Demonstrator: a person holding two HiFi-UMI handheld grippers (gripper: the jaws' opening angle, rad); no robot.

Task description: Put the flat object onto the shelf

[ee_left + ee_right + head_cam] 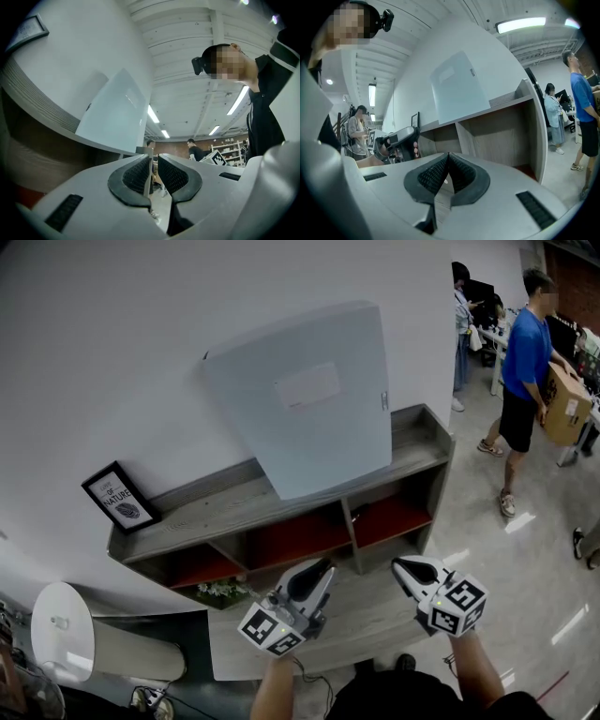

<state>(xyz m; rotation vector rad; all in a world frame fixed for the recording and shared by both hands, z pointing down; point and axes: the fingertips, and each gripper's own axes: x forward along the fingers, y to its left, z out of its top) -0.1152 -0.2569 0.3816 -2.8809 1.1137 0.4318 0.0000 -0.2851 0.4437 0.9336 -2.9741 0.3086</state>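
The flat board (300, 399) stands on top of the shelf (206, 507) & leans back on the white wall. It sits on the right half of the shelf top, a bit crooked. No claw touches it.

L claw (323, 568) is low down in front of the shelf, well away from the board. In the left gripper view the L claw (153, 161) is almost closed: just a thin gap btwn the two black pads, w/ nothing in it. The board (115, 112) shows up high on the shelf edge.

R claw (398, 565) is beside the L one, also low. In the right gripper view the R claw (448, 154) has its pads pressed together at the tip & holds nothing. Board (457, 86) is up top there too.

A small picture frame (120, 496) stands at the left end of the shelf top. White flowers (223, 589) peek out of a low box of the shelf. Far right, a person in a blue shirt (525, 352) carries a brown box (567, 404).
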